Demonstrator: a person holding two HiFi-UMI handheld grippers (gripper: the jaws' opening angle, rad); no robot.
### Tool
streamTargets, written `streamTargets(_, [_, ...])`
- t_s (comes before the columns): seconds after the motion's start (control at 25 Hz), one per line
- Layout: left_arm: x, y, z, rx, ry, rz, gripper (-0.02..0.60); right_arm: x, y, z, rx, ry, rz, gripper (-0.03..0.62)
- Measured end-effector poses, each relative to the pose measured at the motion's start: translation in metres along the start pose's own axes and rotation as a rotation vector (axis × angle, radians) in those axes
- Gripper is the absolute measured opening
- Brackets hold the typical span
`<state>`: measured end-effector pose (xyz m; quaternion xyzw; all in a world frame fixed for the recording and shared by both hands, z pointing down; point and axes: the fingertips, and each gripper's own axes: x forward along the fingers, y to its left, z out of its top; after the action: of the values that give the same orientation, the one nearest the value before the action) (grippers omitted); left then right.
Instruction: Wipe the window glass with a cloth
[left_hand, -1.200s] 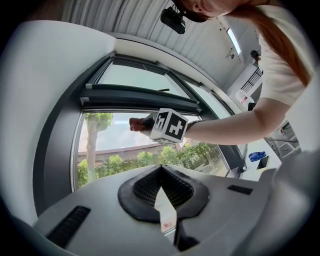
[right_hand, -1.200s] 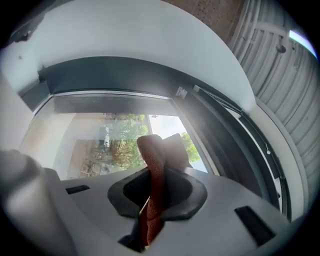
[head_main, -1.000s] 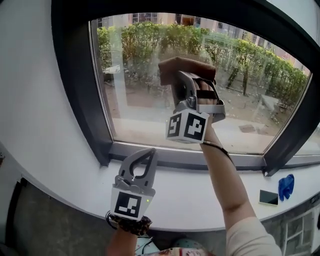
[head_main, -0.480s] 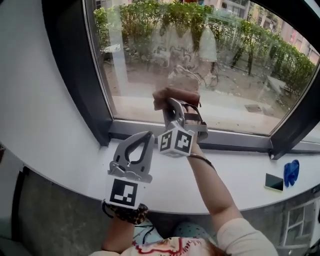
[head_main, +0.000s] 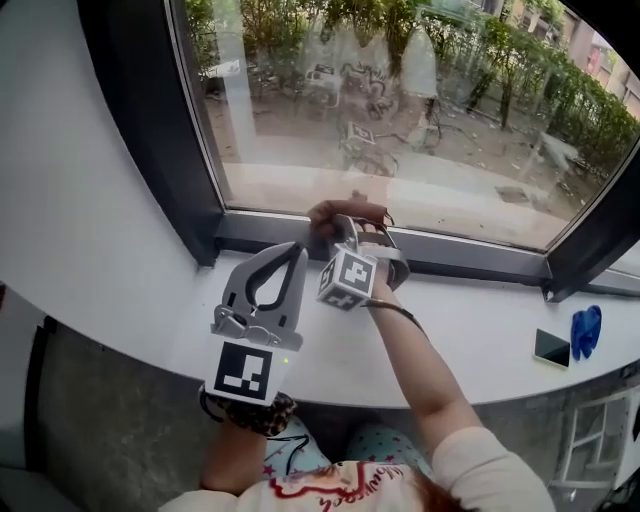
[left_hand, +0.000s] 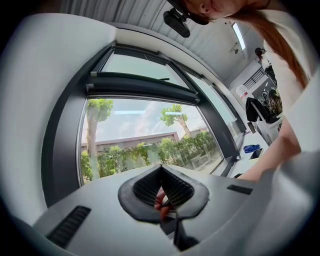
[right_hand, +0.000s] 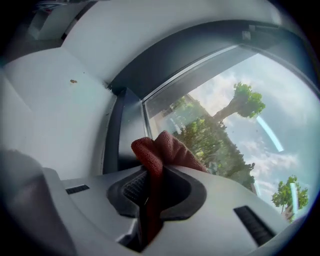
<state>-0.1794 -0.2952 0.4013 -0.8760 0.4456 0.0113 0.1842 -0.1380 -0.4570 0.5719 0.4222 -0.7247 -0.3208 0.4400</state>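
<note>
At the foot of the window glass (head_main: 400, 120) sits the cloth (head_main: 343, 211); before the glass, on the surface (head_main: 470, 350), a phone (head_main: 552, 348) lies far right.

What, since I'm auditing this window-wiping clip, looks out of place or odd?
Nothing looks spilled or damaged. The right gripper clamps the red-brown cloth low by the window's bottom frame; a phone and a blue item lie on the sill.

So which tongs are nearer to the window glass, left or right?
Right. The right tongs hold the cloth by the bottom edge of the window glass; the left tongs sit further back, over the sill.
</note>
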Motion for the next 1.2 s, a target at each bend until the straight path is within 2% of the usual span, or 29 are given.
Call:
streamTargets(0.2, [-0.007, 0.006, -0.006, -0.013, 0.002, 0.017, 0.018, 0.004, 0.010, -0.001, 0.054, 0.017, 0.090, 0.055])
streamTargets(0.24, [-0.008, 0.007, -0.006, -0.003, 0.003, 0.019, 0.018, -0.001, 0.007, 0.004, 0.073, -0.002, 0.101, 0.055])
streamTargets(0.28, [-0.010, 0.008, -0.005, 0.007, 0.004, 0.024, 0.018, -0.010, -0.003, 0.014, 0.076, -0.035, 0.077, 0.055])
streamTargets(0.44, [-0.014, 0.026, 0.002, 0.027, -0.017, 0.056, 0.018, -0.064, -0.077, 0.077, -0.108, -0.184, -0.212, 0.055])
streamTargets(0.56, [-0.018, 0.041, 0.009, 0.039, -0.047, 0.083, 0.018, -0.104, -0.137, 0.120, -0.189, -0.254, -0.348, 0.055])
streamTargets(0.68, [-0.025, 0.050, 0.014, 0.042, -0.077, 0.104, 0.018, -0.138, -0.203, 0.155, -0.267, -0.268, -0.479, 0.055])
streamTargets(0.8, [-0.042, 0.046, 0.008, 0.044, -0.054, 0.098, 0.018, -0.170, -0.256, 0.186, -0.342, -0.265, -0.604, 0.055])
streamTargets(0.92, [-0.041, 0.051, 0.009, 0.024, -0.091, 0.105, 0.018, -0.200, -0.314, 0.230, -0.468, -0.264, -0.766, 0.055])
streamTargets(1.08, [-0.044, 0.057, 0.013, 0.021, -0.109, 0.102, 0.018, -0.209, -0.353, 0.277, -0.614, -0.229, -0.876, 0.055])
streamTargets(1.2, [-0.048, 0.060, 0.016, 0.014, -0.114, 0.106, 0.018, -0.207, -0.371, 0.294, -0.669, -0.204, -0.929, 0.055])
